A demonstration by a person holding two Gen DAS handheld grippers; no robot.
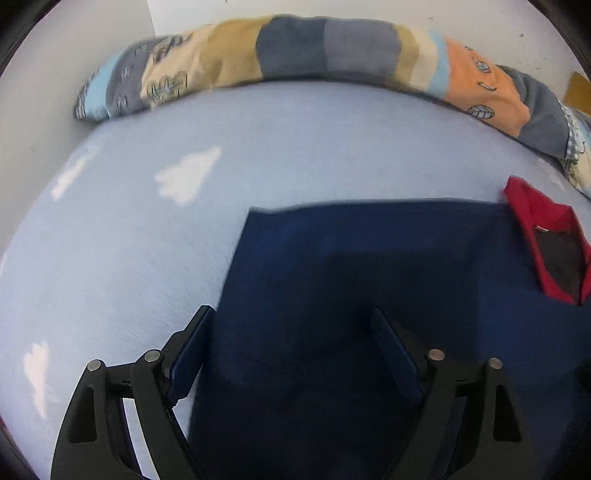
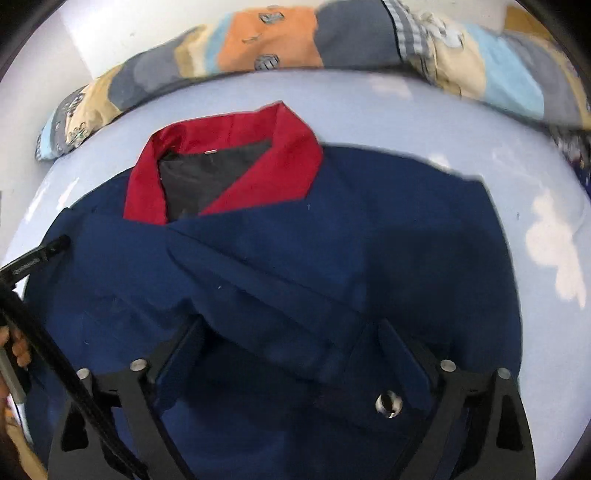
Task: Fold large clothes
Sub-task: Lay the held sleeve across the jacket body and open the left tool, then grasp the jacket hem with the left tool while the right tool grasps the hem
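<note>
- Our left gripper [image 1: 291, 321] and right gripper [image 2: 291, 332], both spread, hover over the navy jacket [image 2: 280, 258].
- Bare sheet [image 1: 110, 240] lies toward 10 o'clock; patchwork quilt [image 1: 295, 48] borders 12.

Pale blue bed sheet [image 1: 295, 147] with white cloud prints [image 1: 186, 177] covers the surface. Rolled patchwork quilt [image 1: 325, 48] in grey, tan, orange and light blue lies along the far edge, against a plain white wall [image 1: 480, 18]. Tan cardboard-like piece [image 1: 578, 92] at right, partly hidden. Soft, even light.
</note>
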